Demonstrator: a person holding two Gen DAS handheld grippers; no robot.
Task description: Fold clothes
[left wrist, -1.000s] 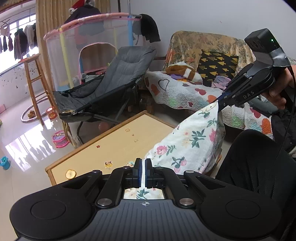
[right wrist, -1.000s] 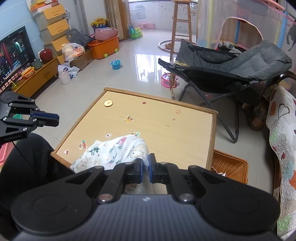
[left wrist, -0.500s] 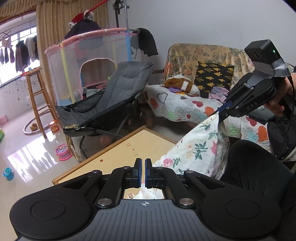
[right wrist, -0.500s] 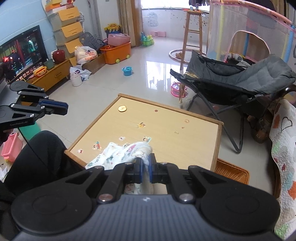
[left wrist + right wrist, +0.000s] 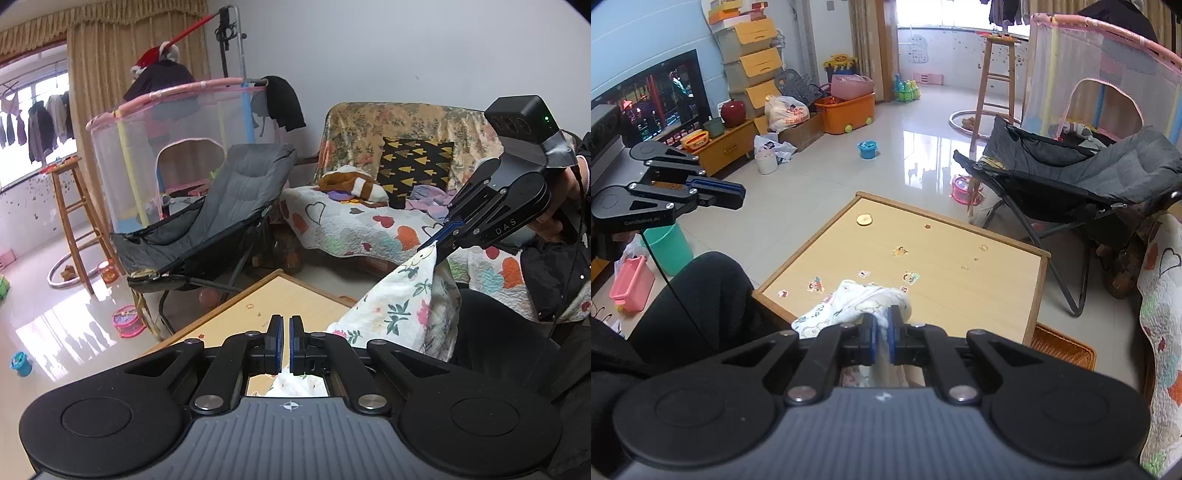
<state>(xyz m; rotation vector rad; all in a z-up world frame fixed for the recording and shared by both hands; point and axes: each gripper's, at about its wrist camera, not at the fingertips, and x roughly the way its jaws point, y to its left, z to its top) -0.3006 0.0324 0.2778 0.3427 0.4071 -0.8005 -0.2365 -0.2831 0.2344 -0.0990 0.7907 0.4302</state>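
A white floral cloth (image 5: pixel 399 302) hangs from my right gripper (image 5: pixel 434 240), which is shut on its top corner. In the right wrist view the cloth (image 5: pixel 871 295) bunches between the pads of the right gripper (image 5: pixel 881 326) and drapes down over the near edge of the low wooden table (image 5: pixel 960 236). My left gripper (image 5: pixel 284 343) is shut. Seen from the right wrist, the left gripper (image 5: pixel 740 194) hovers out to the left above the floor with nothing hanging from it. A hand holds the right gripper's handle at the right edge of the left wrist view.
Stickers and a small round disc (image 5: pixel 864 220) lie on the table. A grey folding chair (image 5: pixel 221 221) stands beyond it, a quilt-covered sofa (image 5: pixel 369 221) to the right. A wicker basket (image 5: pixel 1063 350) sits by the table's corner. A black-trousered knee (image 5: pixel 701 295) is at the near edge.
Both grippers have risen. The cloth has been lifted higher, with less of it lying on the table. Both stay shut.
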